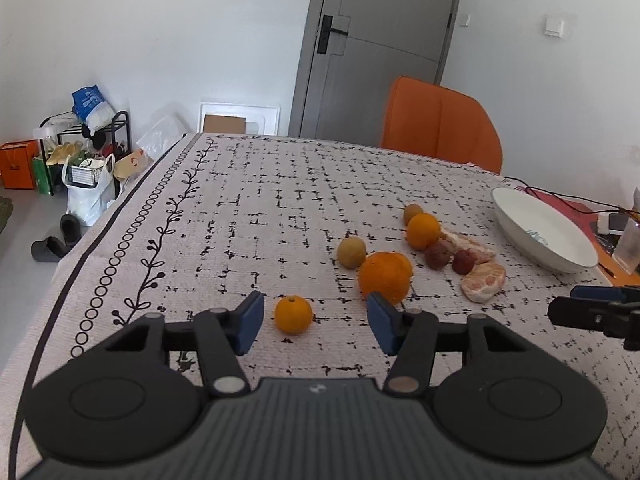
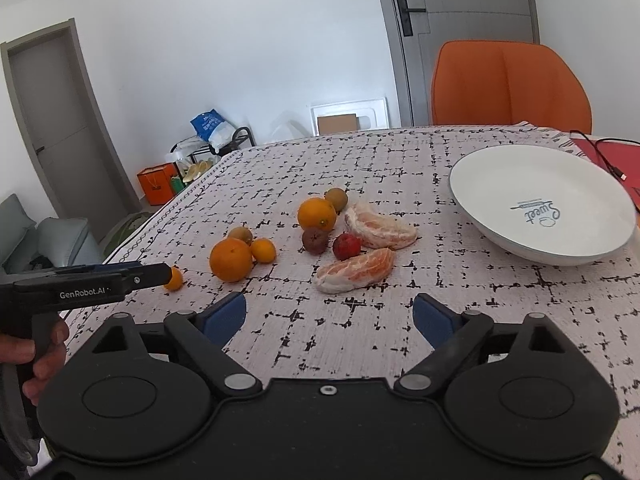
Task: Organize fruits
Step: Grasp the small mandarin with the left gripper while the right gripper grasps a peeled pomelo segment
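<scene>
Fruits lie loose on the patterned tablecloth. A small mandarin sits just ahead of my left gripper, which is open and empty, low over the cloth. Behind it lie a large orange, a brownish round fruit, another orange, two dark red fruits and peeled pomelo pieces. A white plate stands empty at the right. My right gripper is open and empty, in front of a pomelo piece.
An orange chair stands behind the table's far edge. A black cable and a red mat lie beyond the plate. The table's left edge drops to the floor, with a shoe rack and bags.
</scene>
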